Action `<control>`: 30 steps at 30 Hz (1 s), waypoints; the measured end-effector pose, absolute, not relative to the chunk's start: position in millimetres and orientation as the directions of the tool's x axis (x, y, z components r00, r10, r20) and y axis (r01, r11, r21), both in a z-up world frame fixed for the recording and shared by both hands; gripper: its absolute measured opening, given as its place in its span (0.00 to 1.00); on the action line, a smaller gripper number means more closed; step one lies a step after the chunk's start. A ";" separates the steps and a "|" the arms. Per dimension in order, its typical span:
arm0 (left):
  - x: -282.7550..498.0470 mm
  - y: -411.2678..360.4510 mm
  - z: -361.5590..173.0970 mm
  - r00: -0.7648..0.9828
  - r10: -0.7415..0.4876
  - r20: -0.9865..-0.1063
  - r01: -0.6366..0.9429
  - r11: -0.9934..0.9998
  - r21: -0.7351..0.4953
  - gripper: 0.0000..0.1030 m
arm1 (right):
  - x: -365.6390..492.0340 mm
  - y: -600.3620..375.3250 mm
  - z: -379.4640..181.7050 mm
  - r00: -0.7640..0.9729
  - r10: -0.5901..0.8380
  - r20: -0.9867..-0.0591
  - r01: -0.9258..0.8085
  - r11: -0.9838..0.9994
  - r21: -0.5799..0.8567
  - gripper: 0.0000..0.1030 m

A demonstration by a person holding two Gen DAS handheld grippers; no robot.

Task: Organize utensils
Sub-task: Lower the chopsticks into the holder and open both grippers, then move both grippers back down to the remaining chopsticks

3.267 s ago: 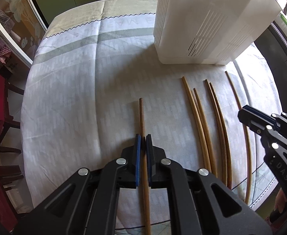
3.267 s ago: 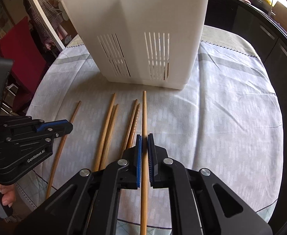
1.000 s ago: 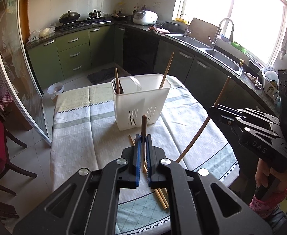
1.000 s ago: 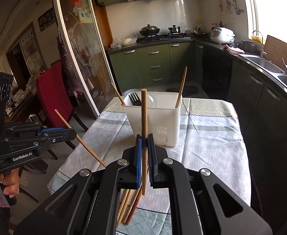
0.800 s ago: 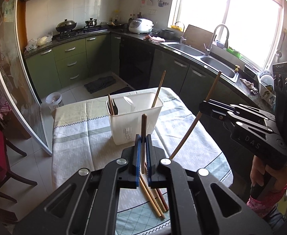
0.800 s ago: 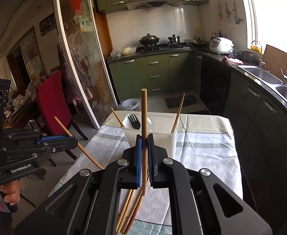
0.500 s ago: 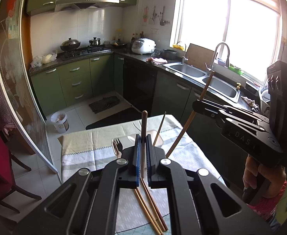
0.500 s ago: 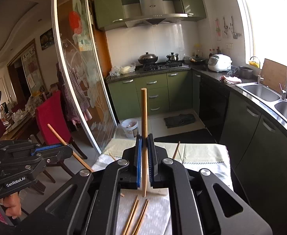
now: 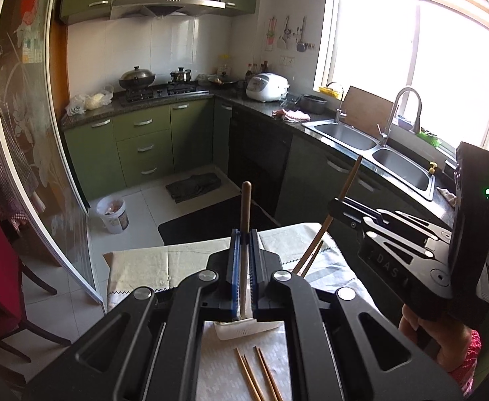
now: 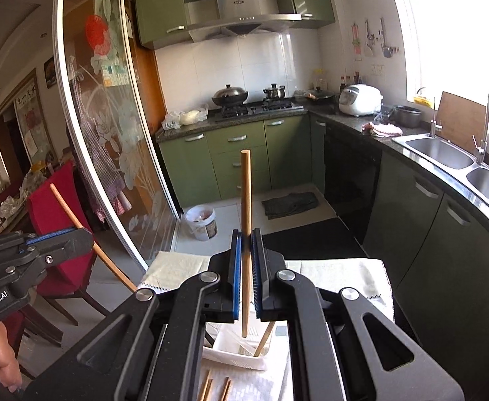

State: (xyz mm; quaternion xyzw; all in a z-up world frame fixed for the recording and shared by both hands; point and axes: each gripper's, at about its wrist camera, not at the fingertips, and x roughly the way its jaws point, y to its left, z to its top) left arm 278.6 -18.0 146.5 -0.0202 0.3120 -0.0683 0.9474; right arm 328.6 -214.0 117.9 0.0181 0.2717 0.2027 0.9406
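My left gripper is shut on a dark brown chopstick that stands upright, its lower end over the white utensil basket. My right gripper is shut on a light wooden chopstick, also upright, its lower end above the white basket. Another chopstick leans inside the basket. Several chopsticks lie on the tablecloth in front of it. The right gripper also shows in the left wrist view, the left gripper in the right wrist view.
The table has a pale cloth with a zigzag hem. A red chair stands at the left. Green kitchen cabinets, a sink and a glass sliding door lie beyond.
Both grippers have lifted their chopsticks off the table, risen high and tilted them upright over the basket. The basket has slid low in both views, mostly hidden behind the fingers.
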 end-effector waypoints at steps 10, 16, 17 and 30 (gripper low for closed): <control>307.7 -19.7 98.2 0.744 -0.109 -0.660 0.097 0.994 -0.056 0.05 | 348.2 -202.4 45.6 0.694 0.384 -0.609 -0.386 0.913 0.137 0.08; 307.5 -20.0 87.3 0.723 -0.112 -0.682 0.098 0.993 -0.059 0.09 | 329.5 -202.5 42.0 0.684 0.410 -0.603 -0.409 0.900 0.148 0.13; 305.3 -20.4 89.1 0.725 -0.110 -0.680 0.098 0.994 -0.055 0.13 | 322.6 -204.9 44.8 0.688 0.417 -0.593 -0.414 0.898 0.152 0.15; 240.2 -19.9 70.8 0.664 -0.130 -0.737 0.104 0.991 -0.082 0.50 | 207.9 -266.8 24.3 0.684 0.475 -0.554 -0.435 0.875 0.212 0.33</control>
